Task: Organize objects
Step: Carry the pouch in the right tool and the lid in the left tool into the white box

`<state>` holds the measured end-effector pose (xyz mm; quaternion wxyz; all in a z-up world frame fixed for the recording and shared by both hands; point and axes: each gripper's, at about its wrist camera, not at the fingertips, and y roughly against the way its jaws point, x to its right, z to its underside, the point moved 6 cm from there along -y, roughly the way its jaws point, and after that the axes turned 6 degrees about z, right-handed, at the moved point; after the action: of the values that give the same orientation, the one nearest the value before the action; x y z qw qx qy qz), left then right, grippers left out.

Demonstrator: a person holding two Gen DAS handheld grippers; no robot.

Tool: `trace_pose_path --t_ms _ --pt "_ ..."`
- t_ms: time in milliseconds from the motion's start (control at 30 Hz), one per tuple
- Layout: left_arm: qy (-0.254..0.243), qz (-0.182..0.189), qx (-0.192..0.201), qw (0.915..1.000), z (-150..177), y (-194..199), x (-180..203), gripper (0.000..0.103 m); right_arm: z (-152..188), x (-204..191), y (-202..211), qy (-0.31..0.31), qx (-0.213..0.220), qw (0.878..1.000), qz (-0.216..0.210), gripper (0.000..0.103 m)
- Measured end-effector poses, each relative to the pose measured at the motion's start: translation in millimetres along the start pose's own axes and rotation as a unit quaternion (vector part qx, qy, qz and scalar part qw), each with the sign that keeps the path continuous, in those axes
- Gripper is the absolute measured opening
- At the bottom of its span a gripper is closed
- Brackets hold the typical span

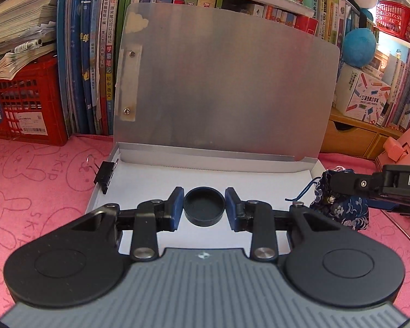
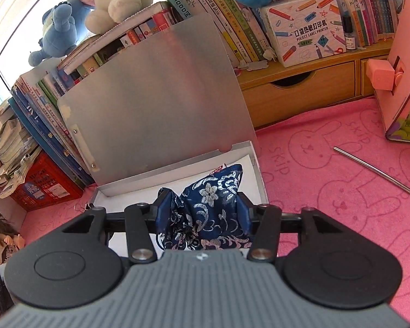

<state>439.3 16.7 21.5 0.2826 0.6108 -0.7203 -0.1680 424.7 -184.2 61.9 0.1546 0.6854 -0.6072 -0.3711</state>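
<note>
A pink bunny-print towel (image 1: 41, 169) is covering the bench, and at its middle a shallow metal storage box (image 1: 318, 168) is sitting with its brushed lid (image 1: 227, 82) standing propped open toward twelve o'clock against a row of books (image 1: 95, 49); white paper is lining the box floor. A black binder clip (image 1: 105, 175) is gripping the box's wall at nine o'clock, and a thin metal rod (image 2: 377, 173) is lying on the towel out at three o'clock, well apart from the box. The right gripper (image 2: 202, 210) is pinching a navy brocade drawstring pouch (image 2: 213, 205) between its jaws and is holding it over the box's three o'clock side; whether the pouch is touching the paper cannot be told. That pouch looks soft and light, so it will likely sag and bunch, and a hold across its bulk rather than on its cord seems safest. The left gripper (image 1: 204, 207) is hovering with its jaws spread on either side of a small round black cap (image 1: 204, 209) resting open side up on the paper near the box's six o'clock edge, with slim gaps showing on both sides. The cap appears stiff, light and smooth, perhaps slippery, so squeezing straight across its widest part should be holding it best.
</note>
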Motion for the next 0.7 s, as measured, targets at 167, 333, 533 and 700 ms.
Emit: trace_pose_path --t_ms 167,333,533,700 --pt "0.012 -0.019 -0.022 0.9995 0 -28 -11 0.038 -4 -3 -28 0.0 -0.003 1.0 0.012 0.054" --pt "-0.003 -0.026 -0.034 0.9991 1 -43 -15 0.038 -5 0 -48 -0.02 -0.012 1.0 -0.001 0.055" --pt "-0.015 -0.032 -0.03 0.9989 -1 -53 -15 0.038 -1 1 -64 -0.003 -0.016 1.0 0.015 0.062" --pt "-0.021 -0.038 -0.031 0.9986 -1 -57 -12 0.042 2 1 -66 0.002 -0.01 1.0 0.017 0.075"
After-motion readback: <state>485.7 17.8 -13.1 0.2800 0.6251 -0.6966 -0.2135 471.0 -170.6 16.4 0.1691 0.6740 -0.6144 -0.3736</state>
